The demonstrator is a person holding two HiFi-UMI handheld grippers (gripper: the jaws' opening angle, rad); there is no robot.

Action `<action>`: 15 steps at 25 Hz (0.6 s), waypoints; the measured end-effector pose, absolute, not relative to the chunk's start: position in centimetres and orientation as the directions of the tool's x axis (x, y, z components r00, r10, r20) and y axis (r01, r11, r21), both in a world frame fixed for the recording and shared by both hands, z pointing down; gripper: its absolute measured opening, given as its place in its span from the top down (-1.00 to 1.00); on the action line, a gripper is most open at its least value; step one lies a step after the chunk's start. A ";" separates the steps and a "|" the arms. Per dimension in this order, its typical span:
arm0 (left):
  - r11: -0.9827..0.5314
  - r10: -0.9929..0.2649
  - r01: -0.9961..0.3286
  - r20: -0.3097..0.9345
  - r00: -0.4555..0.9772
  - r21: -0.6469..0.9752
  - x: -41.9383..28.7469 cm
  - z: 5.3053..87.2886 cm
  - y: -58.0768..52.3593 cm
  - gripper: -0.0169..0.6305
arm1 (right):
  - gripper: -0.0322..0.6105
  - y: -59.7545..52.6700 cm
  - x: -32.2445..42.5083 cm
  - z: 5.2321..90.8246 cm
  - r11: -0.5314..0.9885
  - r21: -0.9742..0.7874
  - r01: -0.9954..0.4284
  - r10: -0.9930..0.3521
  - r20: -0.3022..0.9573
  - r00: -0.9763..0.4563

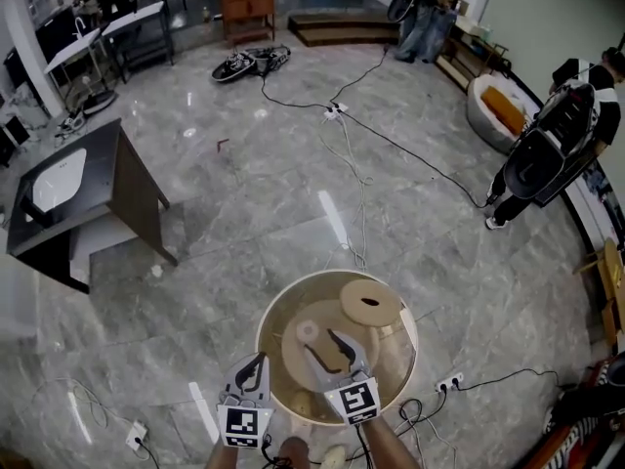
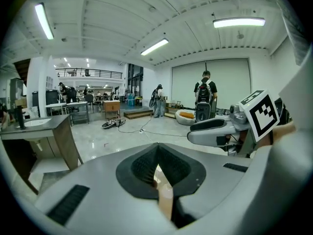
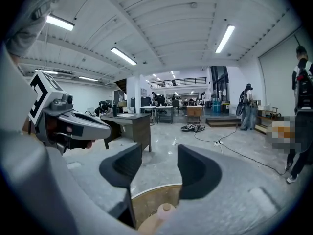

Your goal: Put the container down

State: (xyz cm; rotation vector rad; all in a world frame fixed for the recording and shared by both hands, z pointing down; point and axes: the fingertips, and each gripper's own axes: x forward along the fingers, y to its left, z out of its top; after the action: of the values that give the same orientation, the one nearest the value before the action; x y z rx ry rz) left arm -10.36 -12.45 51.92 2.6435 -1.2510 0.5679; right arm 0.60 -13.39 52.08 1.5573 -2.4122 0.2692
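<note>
A wide round tan container (image 1: pixel 285 306) fills the low centre of the head view. Inside it lie a flat disc with a dark hole (image 1: pixel 370 303) and a paler lid with a small knob (image 1: pixel 309 332). My left gripper (image 1: pixel 256 362) is at the container's near left rim, and in the left gripper view its pads (image 2: pixel 157 168) are shut on a thin tan strip of that rim (image 2: pixel 165 195). My right gripper (image 1: pixel 320 341) hovers over the inside, jaws apart (image 3: pixel 159 168), nothing between them; the rim (image 3: pixel 151 195) and knob (image 3: pixel 165 210) show below. Whether the container rests on the floor I cannot tell.
Grey marble floor all round. A dark table with a white basin (image 1: pixel 88 198) stands at the left. Black cables (image 1: pixel 391 145) cross the floor ahead, and a power strip (image 1: pixel 450 383) lies near the right. A person with a backpack (image 1: pixel 552 149) stands far right.
</note>
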 end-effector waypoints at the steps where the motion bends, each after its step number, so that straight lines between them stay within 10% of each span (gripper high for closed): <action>1: -0.639 -0.713 -0.769 0.395 0.580 -0.026 -10.3 51.0 -11.8 0.90 | 0.20 -12.8 0.6 51.0 0.410 -0.011 -0.912 -0.868 0.302 -0.394; 15: -0.625 -0.762 -0.777 0.285 0.582 -0.084 -8.1 40.0 -0.4 0.90 | 0.30 0.1 2.9 40.5 0.399 0.023 -0.917 -0.898 0.211 -0.385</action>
State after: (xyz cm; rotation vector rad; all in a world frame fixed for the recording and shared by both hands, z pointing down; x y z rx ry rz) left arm -8.14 -0.41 39.99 2.7489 -1.3376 0.4587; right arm 2.92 0.10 40.54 1.6190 -2.4631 0.1437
